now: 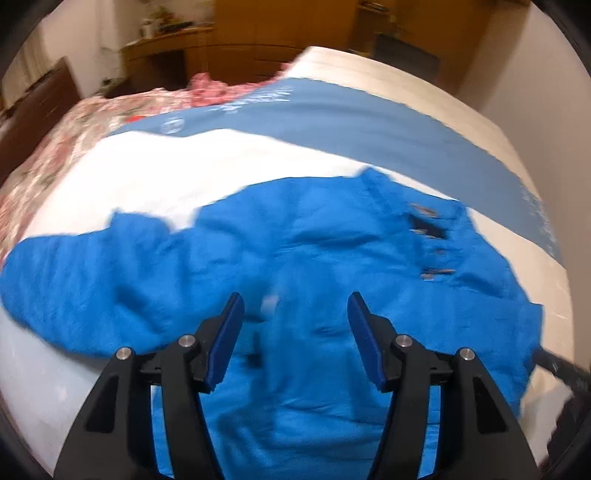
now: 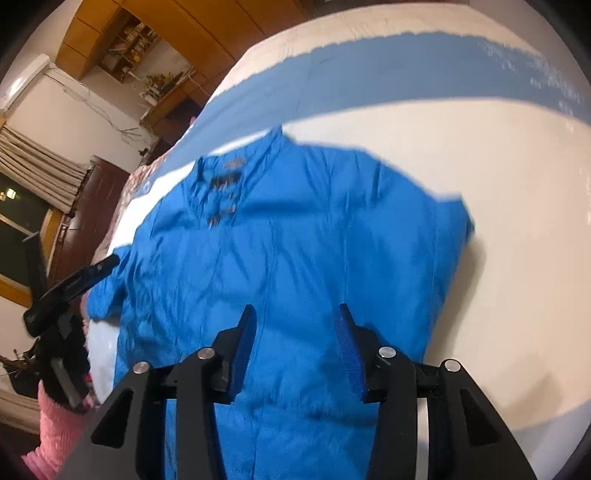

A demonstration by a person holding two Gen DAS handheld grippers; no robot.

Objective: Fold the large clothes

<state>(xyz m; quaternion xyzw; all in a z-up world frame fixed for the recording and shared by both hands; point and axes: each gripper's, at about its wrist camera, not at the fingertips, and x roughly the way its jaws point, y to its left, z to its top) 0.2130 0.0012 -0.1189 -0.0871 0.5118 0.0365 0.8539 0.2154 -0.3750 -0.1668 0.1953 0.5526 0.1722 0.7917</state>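
A bright blue shirt (image 1: 295, 258) lies spread on a white bed sheet (image 1: 166, 177), collar and dark labels toward the far right. One sleeve stretches out to the left. My left gripper (image 1: 295, 310) is open and empty, hovering above the shirt's middle. In the right wrist view the same shirt (image 2: 295, 240) lies flat with its collar at the far upper left. My right gripper (image 2: 297, 321) is open and empty above the shirt's lower body. The left gripper (image 2: 74, 284) shows at the left edge, held by a hand in a pink sleeve.
A grey-blue band (image 1: 351, 122) crosses the sheet beyond the shirt. A floral quilt (image 1: 74, 122) lies at the far left of the bed. Wooden cabinets (image 1: 258, 33) and a desk stand behind. The bed edge curves down on the right (image 1: 554, 295).
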